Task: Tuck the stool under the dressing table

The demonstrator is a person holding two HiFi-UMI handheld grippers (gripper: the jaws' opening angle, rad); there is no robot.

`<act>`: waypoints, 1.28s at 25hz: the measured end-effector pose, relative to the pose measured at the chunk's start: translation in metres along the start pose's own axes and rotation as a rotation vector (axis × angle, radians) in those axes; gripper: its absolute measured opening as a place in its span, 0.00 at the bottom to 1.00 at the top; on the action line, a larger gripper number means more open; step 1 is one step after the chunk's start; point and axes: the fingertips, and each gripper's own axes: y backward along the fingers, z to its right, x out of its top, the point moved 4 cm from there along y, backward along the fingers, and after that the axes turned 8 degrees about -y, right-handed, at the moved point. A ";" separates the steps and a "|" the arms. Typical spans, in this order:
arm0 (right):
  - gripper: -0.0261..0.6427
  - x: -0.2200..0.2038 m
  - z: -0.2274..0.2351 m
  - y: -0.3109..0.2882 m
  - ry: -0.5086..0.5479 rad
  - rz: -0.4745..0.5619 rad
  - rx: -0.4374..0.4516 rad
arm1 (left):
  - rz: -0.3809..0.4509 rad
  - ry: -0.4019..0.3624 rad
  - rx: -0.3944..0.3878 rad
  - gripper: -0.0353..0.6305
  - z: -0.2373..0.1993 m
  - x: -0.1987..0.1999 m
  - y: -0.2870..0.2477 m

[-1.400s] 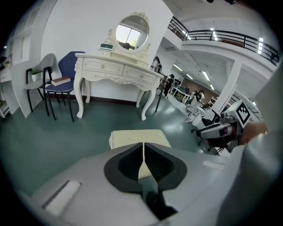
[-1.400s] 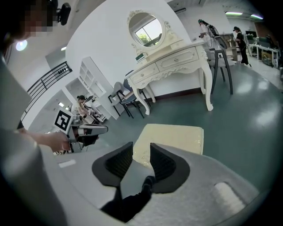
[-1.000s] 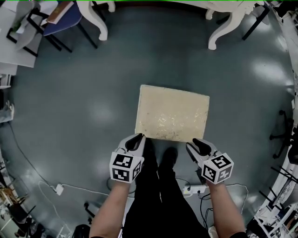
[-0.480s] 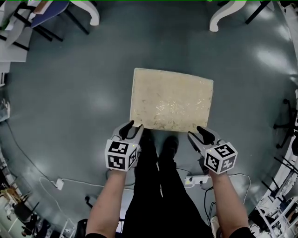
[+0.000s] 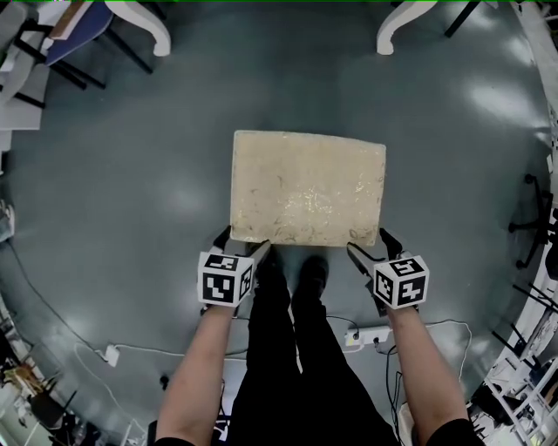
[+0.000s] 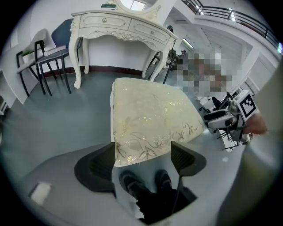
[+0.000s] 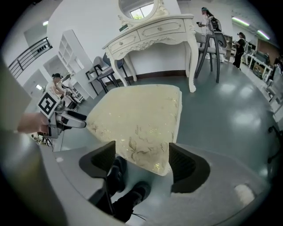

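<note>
The stool (image 5: 307, 187), with a cream gold-patterned cushion, stands on the grey floor in front of me. The white dressing table's legs (image 5: 148, 26) show at the top of the head view. My left gripper (image 5: 241, 246) is open, its jaws just widened, astride the stool's near-left corner (image 6: 132, 154). My right gripper (image 5: 370, 246) is open too, also just widened, with the near-right corner (image 7: 154, 159) between its jaws. Neither pair of pads presses on the cushion. From the gripper views the dressing table (image 6: 119, 26) (image 7: 154, 31) stands beyond the stool.
A blue chair (image 5: 78, 35) and black-framed chairs stand at the far left beside the table. A power strip (image 5: 362, 335) and cables lie on the floor by my feet (image 5: 292, 274). A black chair base (image 5: 527, 231) stands at the right.
Both grippers have dropped and come up to the stool's near corners. Their jaws have gone from nearly closed to wide apart. The stool has not moved on the floor.
</note>
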 end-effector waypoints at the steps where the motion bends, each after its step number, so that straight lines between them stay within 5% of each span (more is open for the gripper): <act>1: 0.61 -0.004 0.003 -0.004 0.000 -0.012 -0.009 | -0.014 -0.009 0.005 0.68 0.000 -0.003 -0.002; 9: 0.61 -0.017 0.010 -0.022 -0.012 -0.034 0.009 | -0.040 0.051 -0.004 0.71 -0.004 -0.012 -0.016; 19: 0.58 -0.020 0.009 -0.026 -0.001 0.014 0.000 | -0.082 0.034 0.031 0.71 -0.006 -0.009 -0.019; 32: 0.62 0.007 0.027 -0.030 0.152 -0.033 0.014 | -0.072 0.062 0.059 0.70 0.004 0.003 -0.024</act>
